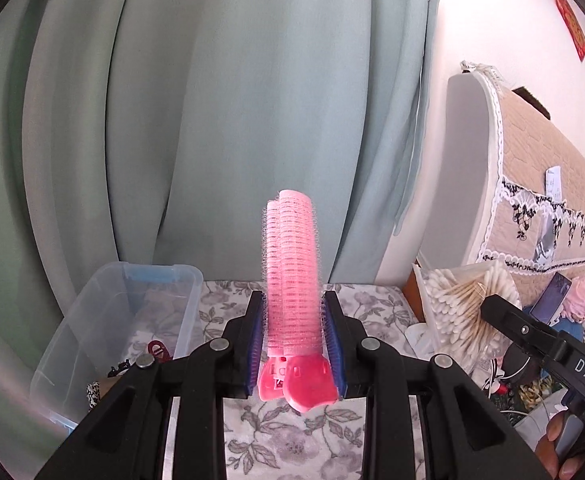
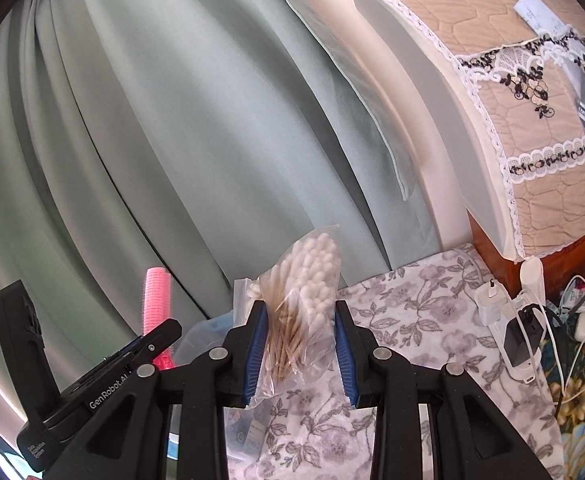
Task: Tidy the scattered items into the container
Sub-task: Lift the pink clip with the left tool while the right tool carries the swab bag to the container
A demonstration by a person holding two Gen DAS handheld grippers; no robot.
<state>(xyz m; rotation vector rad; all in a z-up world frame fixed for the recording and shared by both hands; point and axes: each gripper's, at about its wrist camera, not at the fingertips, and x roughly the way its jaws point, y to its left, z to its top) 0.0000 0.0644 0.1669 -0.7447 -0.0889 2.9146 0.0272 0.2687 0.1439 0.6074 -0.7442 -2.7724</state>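
My left gripper (image 1: 294,320) is shut on a pink hair roller clip (image 1: 292,280) that stands upright between its blue pads, above the floral cloth. The clear plastic container (image 1: 92,320) sits just left of it with a few small dark and red items inside. My right gripper (image 2: 302,332) is shut on a clear bag of cotton swabs (image 2: 304,300), held up off the cloth. The bag also shows in the left wrist view (image 1: 464,312) at the right, and the pink roller shows in the right wrist view (image 2: 157,296) at the left.
A floral cloth (image 2: 420,320) covers the table. Green curtains (image 1: 212,120) hang behind. A quilted, lace-trimmed cover (image 2: 532,120) stands at the right. White chargers and cables (image 2: 520,320) lie at the right edge of the cloth.
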